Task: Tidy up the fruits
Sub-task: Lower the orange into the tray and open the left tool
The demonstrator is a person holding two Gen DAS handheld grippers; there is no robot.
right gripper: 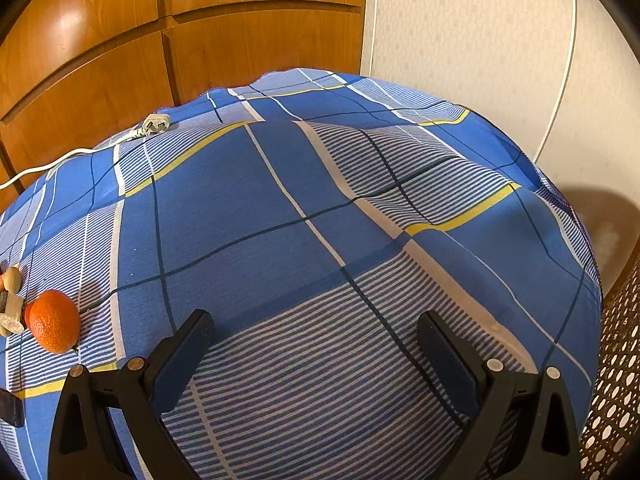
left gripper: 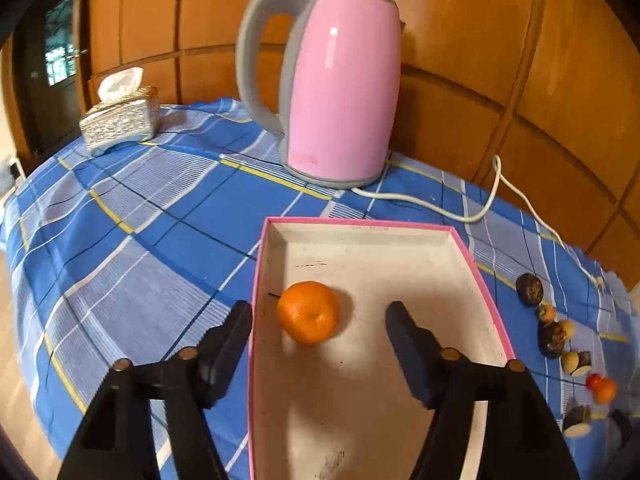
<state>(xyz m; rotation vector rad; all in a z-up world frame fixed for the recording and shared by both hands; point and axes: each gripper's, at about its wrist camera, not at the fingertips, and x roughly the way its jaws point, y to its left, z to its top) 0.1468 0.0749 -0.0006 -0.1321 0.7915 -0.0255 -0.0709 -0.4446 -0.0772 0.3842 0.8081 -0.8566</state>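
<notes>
1. Now your left gripper [left gripper: 318,340] hangs over the near part of the pink-rimmed box [left gripper: 486,284], its fingers [left gripper: 230,344] spread apart with nothing pressed between them; one finger sits outside the box's left wall, the other over its floor.
2. An orange [left gripper: 308,312] lies on the box floor just ahead of those fingers, a little toward the left wall, clear of both pads. It is round, so no long axis matters for a grip.
3. Your likely next pick is the second orange [right gripper: 54,320] on the blue checked cloth [right gripper: 280,208] of the bench. It lies to the left of your right gripper [right gripper: 316,344], level with the fingertips but outside them.
4. Your right fingers [right gripper: 188,352] are also apart and empty, over bare cloth. Judged from both views, either hand would have to swing sideways; the right looks nearer to that orange.
5. Small dark and pale fruits or nuts [left gripper: 554,338] stand in a row beside the box's right wall, touching or nearly touching the orange's far side. Approach from the open cloth side to avoid knocking them.
6. A pink kettle [left gripper: 344,92] stands beyond the box, with its white cord [left gripper: 492,184] trailing right, and a tissue box [left gripper: 120,120] sits far left; none blocks you.
</notes>
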